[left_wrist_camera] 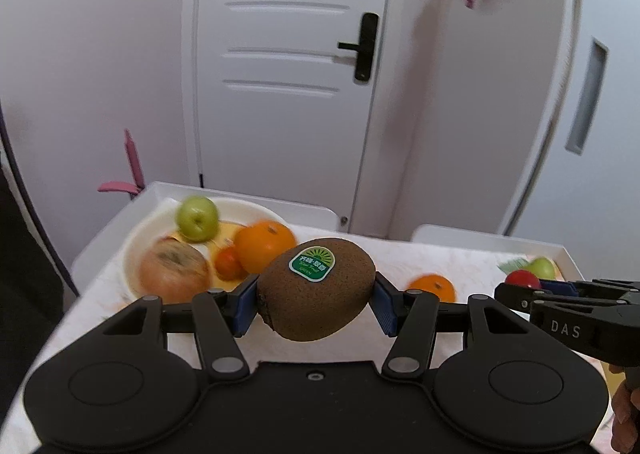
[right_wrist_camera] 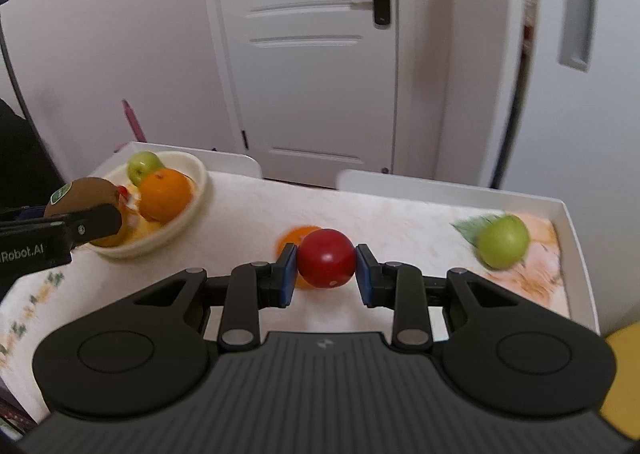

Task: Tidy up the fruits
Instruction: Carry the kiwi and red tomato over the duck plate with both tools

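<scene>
My left gripper (left_wrist_camera: 316, 300) is shut on a brown kiwi (left_wrist_camera: 316, 288) with a green sticker, held above the table near a cream bowl (left_wrist_camera: 138, 238). The bowl holds a green apple (left_wrist_camera: 197, 217), an orange (left_wrist_camera: 264, 244), a reddish apple (left_wrist_camera: 174, 274) and a small orange fruit (left_wrist_camera: 229, 264). My right gripper (right_wrist_camera: 326, 268) is shut on a small red fruit (right_wrist_camera: 326, 258), held above the cloth. A loose orange (right_wrist_camera: 294, 238) lies just behind it. A green apple (right_wrist_camera: 503, 241) lies at the far right of the table.
The table (right_wrist_camera: 400, 222) has a white raised rim (right_wrist_camera: 448, 184) and a patterned cloth. Two white chair backs (right_wrist_camera: 236, 160) stand behind it. A white door (right_wrist_camera: 312, 54) and wall are beyond. The left gripper shows in the right wrist view (right_wrist_camera: 60, 230) by the bowl.
</scene>
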The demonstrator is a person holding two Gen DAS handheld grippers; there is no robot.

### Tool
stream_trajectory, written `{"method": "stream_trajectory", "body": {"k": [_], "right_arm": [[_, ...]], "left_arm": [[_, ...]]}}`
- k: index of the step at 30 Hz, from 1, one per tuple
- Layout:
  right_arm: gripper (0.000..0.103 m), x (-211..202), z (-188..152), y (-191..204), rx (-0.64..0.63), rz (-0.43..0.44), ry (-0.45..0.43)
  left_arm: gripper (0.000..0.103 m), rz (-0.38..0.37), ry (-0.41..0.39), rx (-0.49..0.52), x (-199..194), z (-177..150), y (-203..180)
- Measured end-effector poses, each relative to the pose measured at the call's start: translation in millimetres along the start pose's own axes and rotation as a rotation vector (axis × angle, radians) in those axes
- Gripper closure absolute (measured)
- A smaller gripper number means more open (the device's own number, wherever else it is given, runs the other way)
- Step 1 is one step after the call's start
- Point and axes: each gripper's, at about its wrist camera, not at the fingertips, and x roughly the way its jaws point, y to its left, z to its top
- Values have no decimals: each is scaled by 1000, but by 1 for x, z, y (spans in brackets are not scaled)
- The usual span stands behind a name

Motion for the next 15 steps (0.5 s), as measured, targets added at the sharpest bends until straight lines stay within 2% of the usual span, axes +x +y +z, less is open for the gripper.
{"method": "stream_trajectory", "body": {"k": [7,15], "right_arm": [[58,10,28,47,-15,15,-17],[58,36,56,96,-17,9,-19]], "left_arm": [[42,13,-1,-21,6,28,52],[42,13,23,-28,33,53,105]]}}
